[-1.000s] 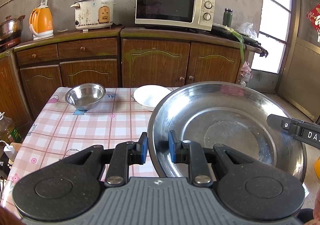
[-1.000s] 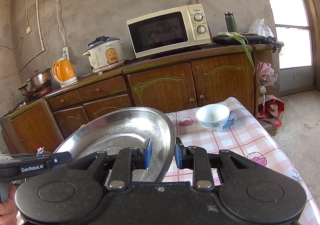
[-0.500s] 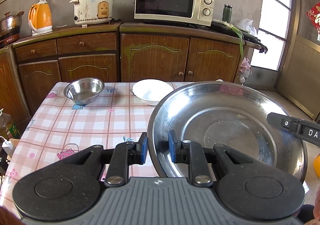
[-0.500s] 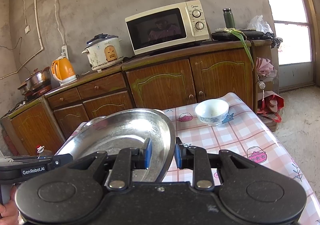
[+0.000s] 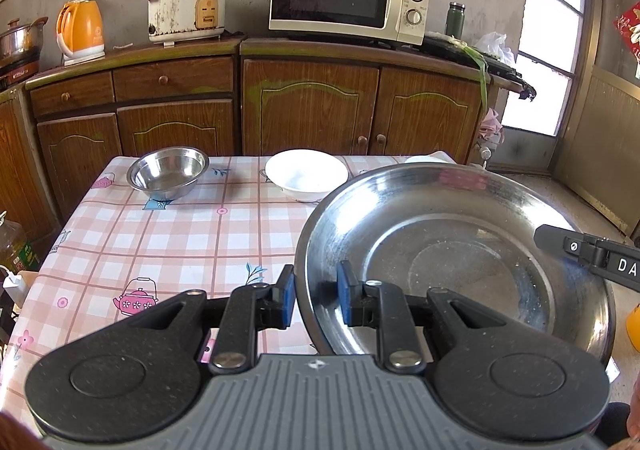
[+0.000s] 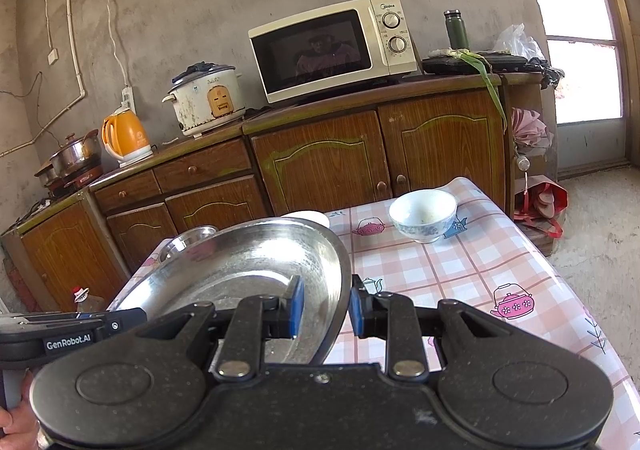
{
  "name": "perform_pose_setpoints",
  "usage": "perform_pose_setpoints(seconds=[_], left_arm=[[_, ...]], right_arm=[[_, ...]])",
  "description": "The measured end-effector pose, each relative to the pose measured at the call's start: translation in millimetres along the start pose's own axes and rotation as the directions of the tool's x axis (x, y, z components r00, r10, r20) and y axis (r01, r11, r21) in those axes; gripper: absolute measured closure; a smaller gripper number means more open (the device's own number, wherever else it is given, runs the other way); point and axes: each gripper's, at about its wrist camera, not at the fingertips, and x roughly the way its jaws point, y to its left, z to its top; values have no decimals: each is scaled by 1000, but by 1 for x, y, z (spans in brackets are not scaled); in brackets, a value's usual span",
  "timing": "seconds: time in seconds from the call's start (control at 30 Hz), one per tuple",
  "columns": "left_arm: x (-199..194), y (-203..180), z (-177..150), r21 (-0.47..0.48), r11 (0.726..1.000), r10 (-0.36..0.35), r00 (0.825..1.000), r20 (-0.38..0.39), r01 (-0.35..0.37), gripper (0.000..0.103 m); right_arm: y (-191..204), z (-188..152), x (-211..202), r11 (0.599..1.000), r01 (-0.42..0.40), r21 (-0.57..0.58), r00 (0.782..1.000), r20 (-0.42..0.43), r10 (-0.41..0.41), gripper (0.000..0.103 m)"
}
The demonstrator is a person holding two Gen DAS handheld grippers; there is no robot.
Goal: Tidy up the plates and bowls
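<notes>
- Over the near right part of the checked table (image 5: 168, 234), both tools carry one large steel plate (image 5: 460, 250): left gripper (image 5: 314, 298) clamps its left rim, right gripper (image 6: 326, 308) its right rim.
- Step in hand, I judge: carrying it to a stacking spot.
- Next calls for lowering it level, clear of the steel bowl (image 5: 168, 171), white bowl (image 5: 306, 173) and patterned bowl (image 6: 423, 213) at the far edge.

Table (image 5: 192, 234) under a pink-and-white checked cloth with teapot prints.
3 bowls rest on its far side: a steel bowl (image 5: 168, 171) at the left, a white bowl (image 5: 306, 174) mid-table, and a blue-patterned bowl (image 6: 423, 214) near the right corner, all upright and apart.
</notes>
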Motion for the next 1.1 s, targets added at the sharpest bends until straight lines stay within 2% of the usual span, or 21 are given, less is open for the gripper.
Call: perform_pose_setpoints(seconds=[1.1], left_arm=[[9, -3, -16, -8, 1000, -4, 998, -61, 4, 81]], right_arm=[[-10, -21, 0, 999, 3, 32, 999, -53, -2, 72]])
